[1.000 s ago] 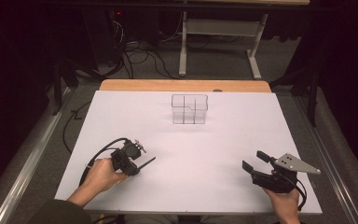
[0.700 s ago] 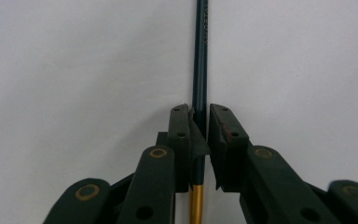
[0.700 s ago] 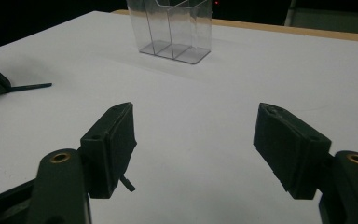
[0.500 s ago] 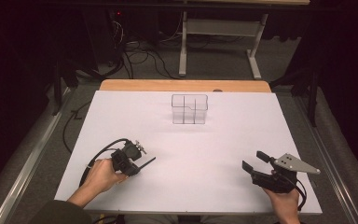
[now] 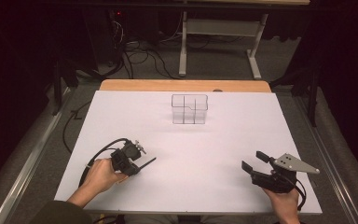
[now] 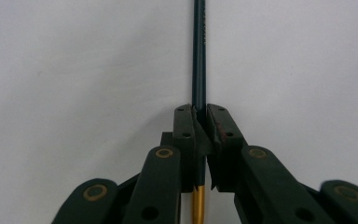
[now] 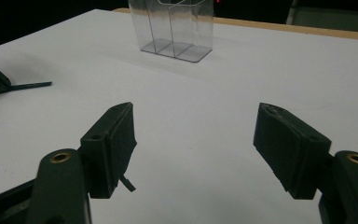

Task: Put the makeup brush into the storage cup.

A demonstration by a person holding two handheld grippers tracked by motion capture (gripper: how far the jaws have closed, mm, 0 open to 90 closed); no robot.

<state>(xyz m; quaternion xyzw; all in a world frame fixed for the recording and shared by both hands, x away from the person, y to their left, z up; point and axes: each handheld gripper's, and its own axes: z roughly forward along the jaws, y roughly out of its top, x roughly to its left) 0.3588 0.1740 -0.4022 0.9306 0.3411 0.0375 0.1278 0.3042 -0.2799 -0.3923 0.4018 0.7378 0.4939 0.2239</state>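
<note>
The left gripper (image 5: 137, 164) sits low over the near left part of the white table (image 5: 223, 149), held in the person's left hand (image 5: 100, 173). Its jaws have just been closing, and they now pinch a thin dark pencil (image 6: 199, 56) between them. In the left gripper view the pencil runs straight out ahead of the jaws, a long dark green shaft reaching well beyond the tips, while a short gold-coloured end shows behind the pads, back toward the gripper body. The pads press on it from both sides with no gap to see. From above, the pencil (image 5: 147, 163) pokes out of the gripper toward the middle of the table, close to the surface; whether its far end touches the table I cannot tell.

The right gripper (image 5: 253, 163) rests at the near right, in the person's right hand (image 5: 284, 205), with the grey three-cornered plate on top. Its jaws stand wide apart with only bare table between them. In the right gripper view, a clear plastic organizer (image 7: 171, 29) with several compartments stands upright well ahead of those jaws, slightly to the left of their line. Farther off to the left of that gripper, the pencil tip (image 7: 30, 85) shows just above the table.
</note>
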